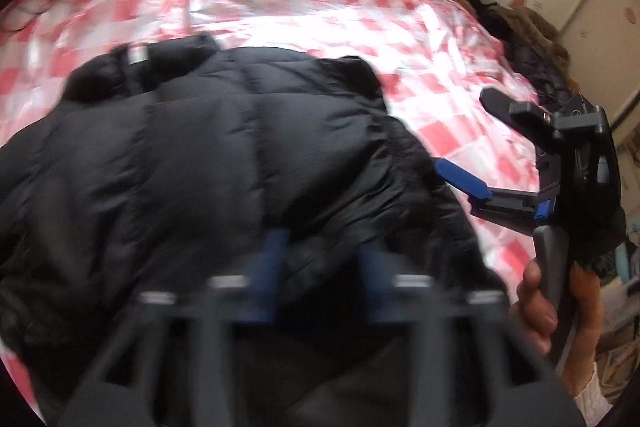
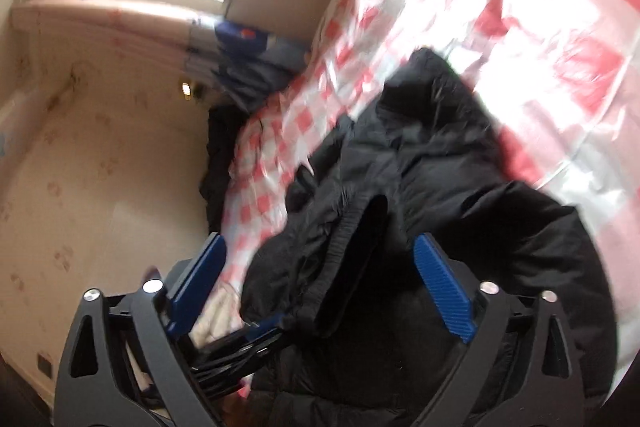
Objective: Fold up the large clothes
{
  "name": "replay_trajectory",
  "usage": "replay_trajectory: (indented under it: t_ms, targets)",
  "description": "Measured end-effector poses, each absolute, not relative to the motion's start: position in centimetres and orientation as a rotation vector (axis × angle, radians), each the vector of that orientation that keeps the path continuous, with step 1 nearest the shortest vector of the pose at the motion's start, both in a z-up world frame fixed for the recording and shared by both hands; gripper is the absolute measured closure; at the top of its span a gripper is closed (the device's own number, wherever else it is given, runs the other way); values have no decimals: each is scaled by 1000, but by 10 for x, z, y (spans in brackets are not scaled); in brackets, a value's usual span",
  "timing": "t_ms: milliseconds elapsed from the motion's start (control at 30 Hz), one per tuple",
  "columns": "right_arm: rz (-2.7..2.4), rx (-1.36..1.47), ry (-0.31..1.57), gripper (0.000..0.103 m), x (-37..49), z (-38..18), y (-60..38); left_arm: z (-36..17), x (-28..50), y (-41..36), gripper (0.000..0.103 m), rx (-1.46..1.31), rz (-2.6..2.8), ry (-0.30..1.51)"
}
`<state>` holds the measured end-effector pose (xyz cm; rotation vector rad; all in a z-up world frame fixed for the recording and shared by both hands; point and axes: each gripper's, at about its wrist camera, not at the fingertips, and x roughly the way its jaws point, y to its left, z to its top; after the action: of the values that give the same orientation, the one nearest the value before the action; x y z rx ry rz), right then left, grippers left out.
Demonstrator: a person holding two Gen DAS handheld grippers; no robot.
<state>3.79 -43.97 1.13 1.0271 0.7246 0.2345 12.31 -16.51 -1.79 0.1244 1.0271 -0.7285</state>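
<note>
While the black puffer jacket (image 1: 224, 155) lies on the checked bedspread (image 1: 304, 7), the right gripper (image 2: 320, 291) gapes wide over it; the left gripper (image 1: 320, 267) (blurred) seems parted, touching fabric.

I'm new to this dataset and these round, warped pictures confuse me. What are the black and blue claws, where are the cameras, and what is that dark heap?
No robot here: a person holds a hand gripper in each hand, each carrying a fisheye camera looking along its fingers. The left camera shows the left gripper, blurred, over a black puffer jacket on a red-and-white checked bed cover, with the right gripper beside it. The right camera shows that gripper open, a jacket cuff between its blue pads, not pinched.
</note>
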Motion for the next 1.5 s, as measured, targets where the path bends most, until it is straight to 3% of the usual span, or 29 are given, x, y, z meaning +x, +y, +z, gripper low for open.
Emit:
replay_trajectory:
  t_ms: [200,300,400,433,567,700,800,1133,1200,1300,1367,1467,1500]
  targets:
    - [359,1074,832,10,58,-18,-405,-13,121,-132,37,97,-707,1017]
    - [404,1077,815,14,59,-20,-397,-7,113,-111,29,41,-705,981]
    - [399,1039,802,55,61,-17,-393,-4,106,-89,28,-13,-691,945]
    - [391,1025,805,83,61,-16,-393,-4,107,-83,28,-19,-672,939]
    - [327,866,762,88,68,14,-390,11,121,-53,28,-15,-574,902]
    - [296,624,608,89,74,79,-384,45,149,3,23,-153,-464,793]
    - [236,574,591,90,90,87,-402,48,174,36,20,-276,-395,765]
    - [44,737,902,89,103,-29,-468,-56,233,42,20,-208,-257,1014]
    - [0,705,875,83,97,-15,-471,-62,232,42,20,-191,-253,1023]
    - [-48,560,705,61,83,31,-457,-52,227,46,20,-190,-250,992]
    - [-9,446,610,34,79,55,-434,-53,230,45,20,-168,-244,1002]
    - [60,320,663,30,92,51,-403,-64,233,39,18,-121,-230,1039]
    - [36,288,756,30,104,34,-397,-66,234,37,18,-103,-227,1045]
